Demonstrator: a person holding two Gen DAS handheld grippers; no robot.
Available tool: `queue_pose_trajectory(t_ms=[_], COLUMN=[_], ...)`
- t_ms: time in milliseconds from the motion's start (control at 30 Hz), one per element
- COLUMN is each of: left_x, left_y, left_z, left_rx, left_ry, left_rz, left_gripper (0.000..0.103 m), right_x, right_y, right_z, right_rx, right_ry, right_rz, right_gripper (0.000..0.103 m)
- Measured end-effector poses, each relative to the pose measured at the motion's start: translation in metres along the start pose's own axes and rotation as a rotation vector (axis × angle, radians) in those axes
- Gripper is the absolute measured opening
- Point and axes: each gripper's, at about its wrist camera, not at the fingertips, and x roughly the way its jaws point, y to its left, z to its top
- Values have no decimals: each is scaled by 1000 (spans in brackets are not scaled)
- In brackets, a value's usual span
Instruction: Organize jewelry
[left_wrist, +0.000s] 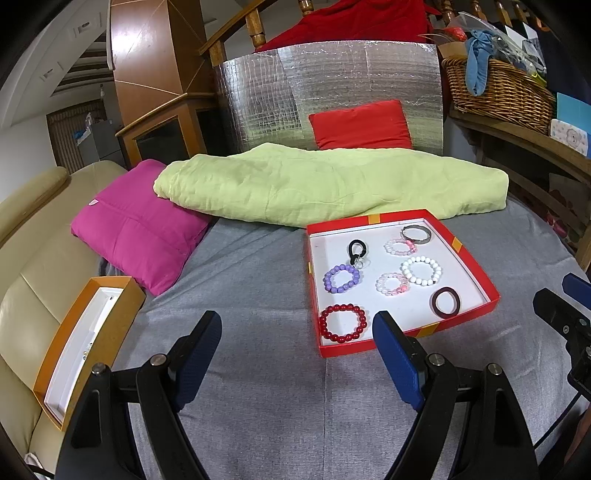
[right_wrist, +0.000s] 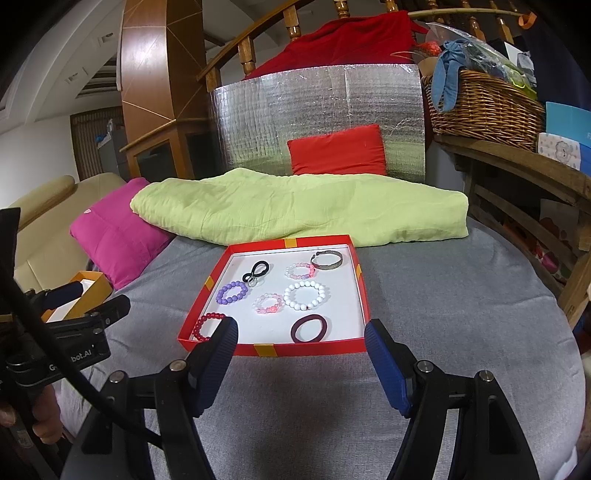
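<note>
Left wrist view: the shallow red cardboard tray with a white floor (left_wrist: 458, 245) lies on the grey bed cover (left_wrist: 258, 280), and in it, apart from each other, lie a dark red bead bracelet (left_wrist: 342, 323), a purple bead bracelet (left_wrist: 341, 278), a white bead bracelet (left_wrist: 422, 271), two pink-and-clear bead bracelets (left_wrist: 392, 283), a grey metal bangle (left_wrist: 416, 233), a maroon elastic band (left_wrist: 446, 302) and a black clasp (left_wrist: 357, 251). An open orange box with a white lining (left_wrist: 85, 343) rests at the far left on the beige sofa. Both the left gripper (left_wrist: 297, 341) and right gripper (right_wrist: 301, 341) hover near the tray's near edge, fingers spread wide, holding nothing. Whether sorting is ahead or finished cannot be told. For any pick, I judge it best to close on one rim only.
</note>
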Motion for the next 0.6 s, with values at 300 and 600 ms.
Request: queue_pose_trajectory(t_ms=[300,600], left_x=[-1,5], left_y=[1,11], left_z=[0,-2], left_rx=[5,-38], left_ry=[0,3], left_rz=[0,-31], left_gripper=[84,84], right_x=[1,2], right_y=[0,-9], right_z=[-1,-1], right_rx=[-3,-6], right_ry=[0,2], right_rz=[0,-25], right_gripper=[74,74])
